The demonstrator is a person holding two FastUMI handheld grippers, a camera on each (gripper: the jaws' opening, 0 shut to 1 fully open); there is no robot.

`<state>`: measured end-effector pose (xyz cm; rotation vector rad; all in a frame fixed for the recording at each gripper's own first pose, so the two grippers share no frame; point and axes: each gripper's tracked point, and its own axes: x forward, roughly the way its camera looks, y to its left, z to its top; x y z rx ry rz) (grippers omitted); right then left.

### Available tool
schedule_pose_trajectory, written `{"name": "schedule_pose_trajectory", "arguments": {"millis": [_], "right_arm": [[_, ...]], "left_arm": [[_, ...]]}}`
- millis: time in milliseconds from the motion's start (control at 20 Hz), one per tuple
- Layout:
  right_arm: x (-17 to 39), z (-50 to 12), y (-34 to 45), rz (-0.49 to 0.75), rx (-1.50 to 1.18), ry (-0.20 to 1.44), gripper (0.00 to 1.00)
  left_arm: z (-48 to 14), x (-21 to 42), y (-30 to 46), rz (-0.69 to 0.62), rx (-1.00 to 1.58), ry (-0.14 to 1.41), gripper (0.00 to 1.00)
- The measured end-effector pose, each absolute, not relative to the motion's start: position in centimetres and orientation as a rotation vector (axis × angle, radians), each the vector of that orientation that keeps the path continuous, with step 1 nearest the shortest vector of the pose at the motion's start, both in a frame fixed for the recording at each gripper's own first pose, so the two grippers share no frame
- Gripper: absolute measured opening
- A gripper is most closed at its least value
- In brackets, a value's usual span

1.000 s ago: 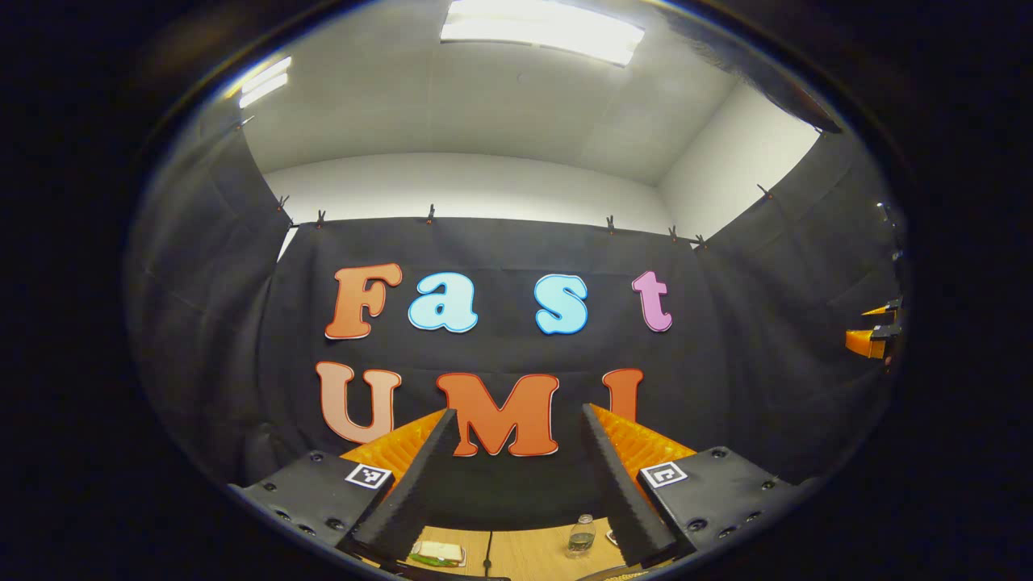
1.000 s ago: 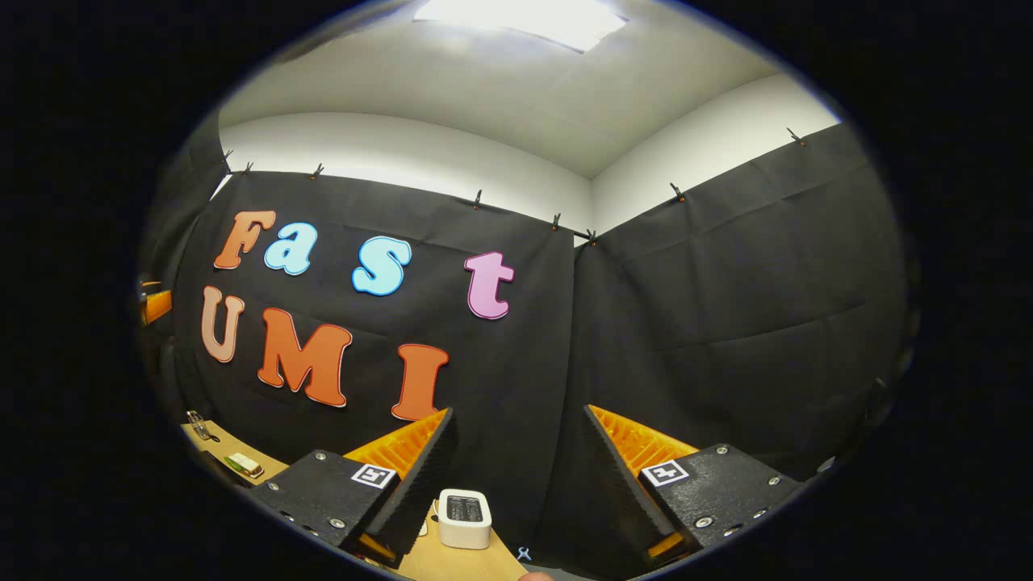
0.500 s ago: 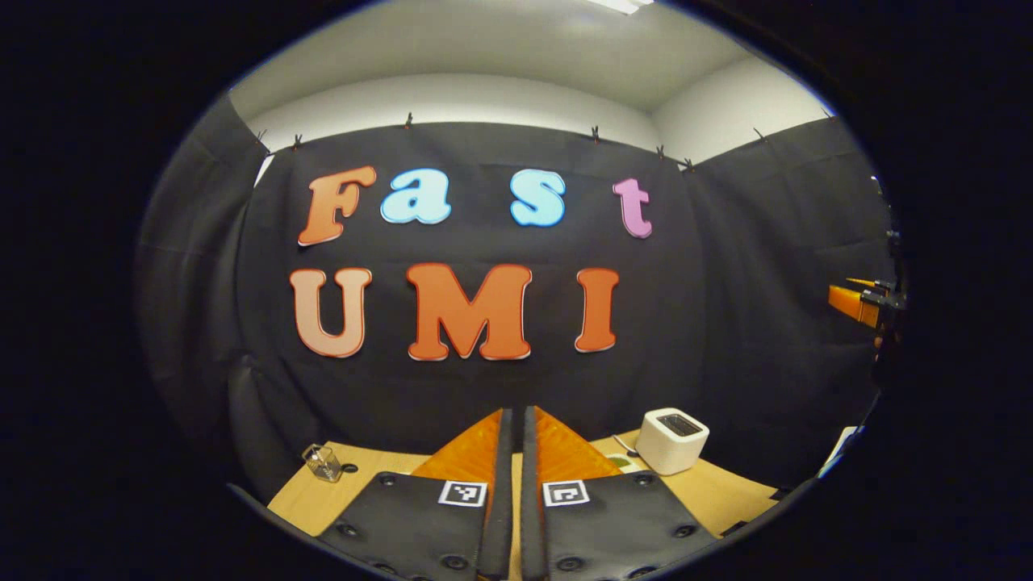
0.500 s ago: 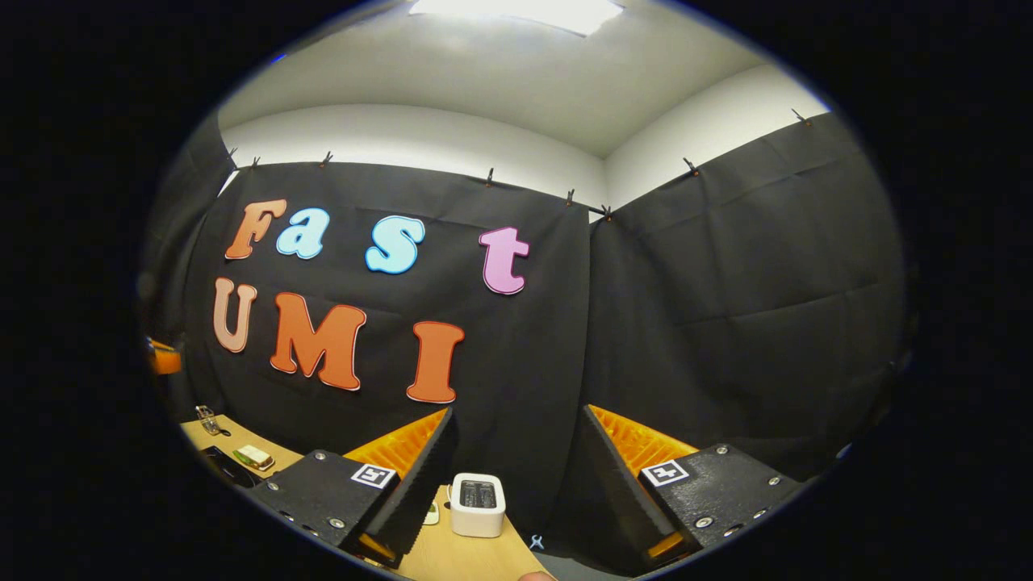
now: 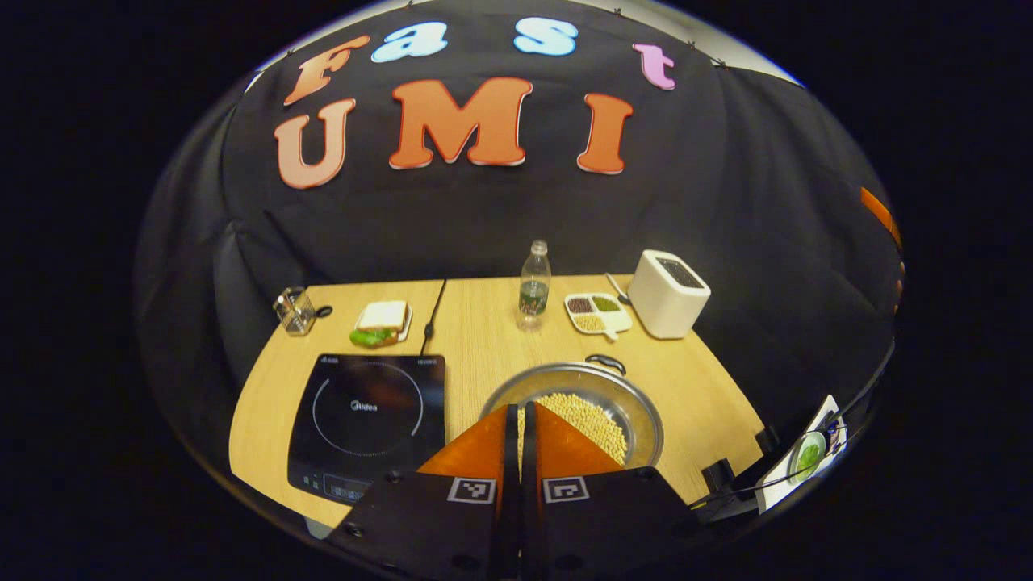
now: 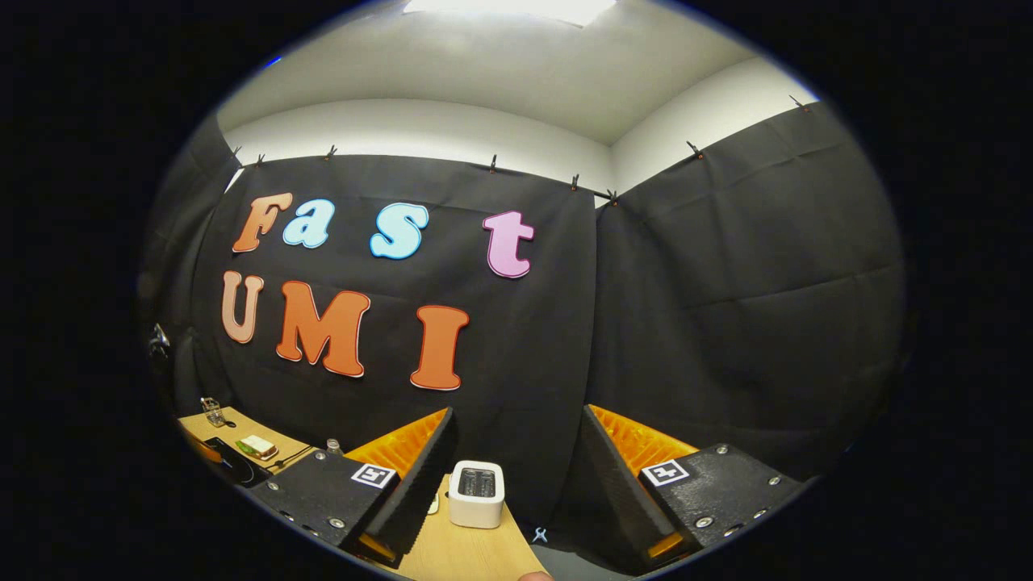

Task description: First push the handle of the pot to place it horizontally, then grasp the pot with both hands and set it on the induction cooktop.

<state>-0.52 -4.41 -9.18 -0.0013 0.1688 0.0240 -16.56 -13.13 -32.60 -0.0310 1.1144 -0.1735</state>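
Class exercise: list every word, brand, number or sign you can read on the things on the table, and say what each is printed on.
"Midea": in the middle of the induction cooktop, inside its ring.
Small print at the cooktop's far corners and on its near control strip: too small to read.
Label on the bottle: too blurred to read.

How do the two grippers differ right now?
The left gripper has its fingers closed together, while the right gripper holds its fingers wide apart. The left gripper points down at the pot; the right gripper aims at the booth wall above the toaster. Neither holds anything.
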Motion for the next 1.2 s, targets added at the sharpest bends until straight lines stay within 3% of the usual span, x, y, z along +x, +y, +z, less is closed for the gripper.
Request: {"name": "schedule_pose_trajectory", "arguments": {"millis": [500, 1200], "right_arm": [[-0.7, -13.2, -6.9, 0.065, 0.017, 0.221, 0.95], [-2.8, -16.6, -11.2, -0.045, 0.047, 0.308, 0.95]], "left_arm": [[-40.6, -29.6, -16.6, -0.037, -0.173, 1.551, 0.07], [-46.4, -34.7, -17.4, 0.105, -0.307, 1.853, 0.08]]}}
